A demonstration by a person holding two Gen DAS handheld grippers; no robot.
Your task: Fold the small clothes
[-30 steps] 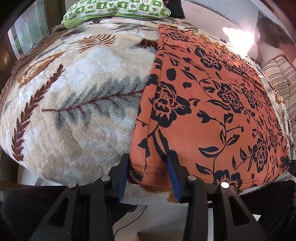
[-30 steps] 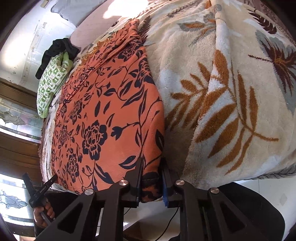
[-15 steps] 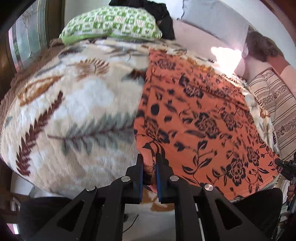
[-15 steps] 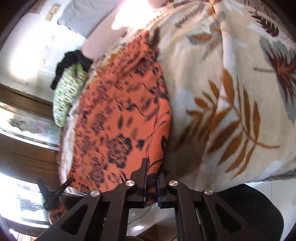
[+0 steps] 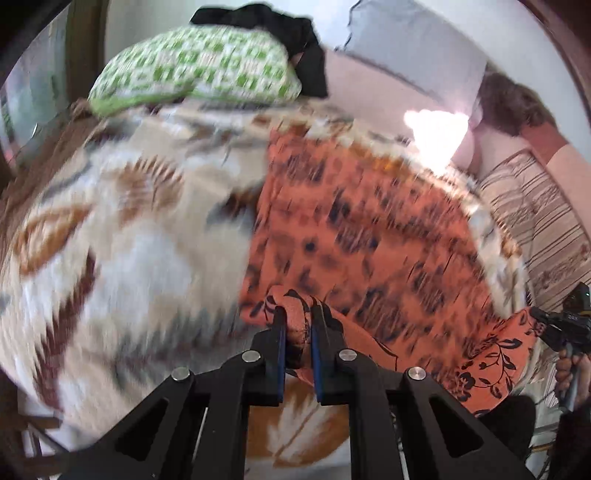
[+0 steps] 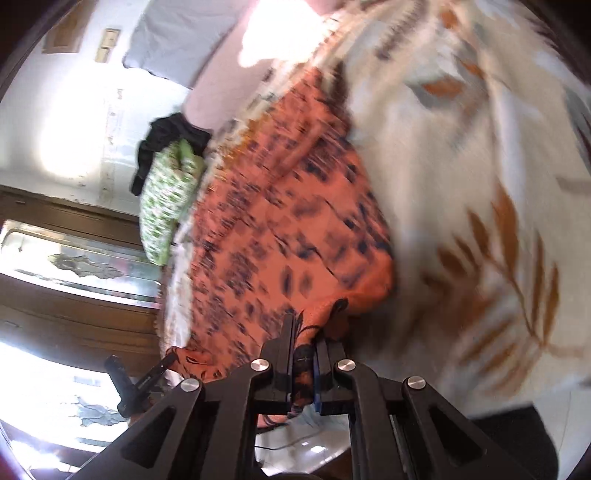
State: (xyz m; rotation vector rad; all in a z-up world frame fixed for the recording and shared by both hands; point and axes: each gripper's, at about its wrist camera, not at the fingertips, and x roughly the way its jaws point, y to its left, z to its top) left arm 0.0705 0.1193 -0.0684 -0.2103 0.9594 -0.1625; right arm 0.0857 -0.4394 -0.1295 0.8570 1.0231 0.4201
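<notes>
Risk of slipping: each gripper is pinching only a small bunch of hem, so I'd judge the thin cloth (image 5: 354, 236) could be pulling out of one grip if the two hands are moving at different speeds.
Risk of a crooked fold: if one corner is travelling further than the other, the near edge may be landing skewed on the far part.
Risk of dragging: the blanket (image 5: 122, 236) underneath is fluffy, and I'd guess it is clinging to the cloth and could be bunching it as the edge is carried.
Left gripper (image 5: 297, 332): its fingers are closing almost together on the near left corner, with a wad of orange fabric squeezed between the blue pads.
Right gripper (image 6: 304, 354): its fingers are nearly touching too, clamping the near right corner, fabric filling the narrow gap.
Where the cloth is: it is lying lengthwise on the blanket on the bed, its near edge lifting off the bed between the two grippers and sagging a little in the middle.
How the cloth looks: orange with a dark flower and vine print, thin and limp, mostly flat further back; much of it is blurring, so fine creases are hard to tell.
Around it: a green checked pillow (image 5: 195, 70) with a black garment (image 5: 291, 33) is sitting at the far end.
</notes>
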